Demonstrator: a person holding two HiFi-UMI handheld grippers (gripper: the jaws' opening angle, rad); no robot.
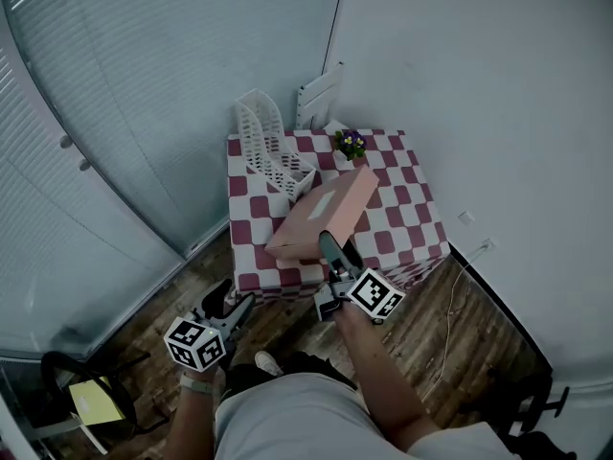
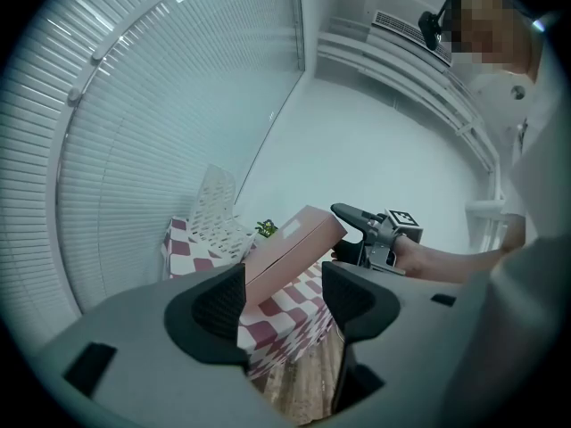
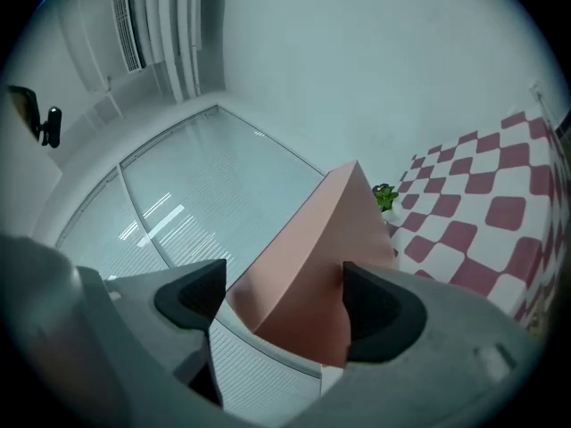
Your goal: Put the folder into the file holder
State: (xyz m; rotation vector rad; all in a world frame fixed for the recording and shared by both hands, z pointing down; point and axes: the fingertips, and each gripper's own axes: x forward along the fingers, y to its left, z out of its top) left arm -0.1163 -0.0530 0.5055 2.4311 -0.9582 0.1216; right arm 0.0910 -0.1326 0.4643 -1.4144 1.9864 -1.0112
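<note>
Found the right tool (image 3: 277, 297) spread wide about the near end of the pink folder (image 1: 321, 214), one pad against its edge, the other just clear of it. Saw that folder slanted over the checked tabletop (image 1: 402, 209), far end close to the white file holder (image 1: 268, 147) but not inside it. Noted the left tool (image 2: 281, 297) gaping too, nothing between its jaws, held low off the tabletop's near side. Could not tell whether the folder's lower end touched the tabletop; lost its near end behind the right tool in the head view.
</note>
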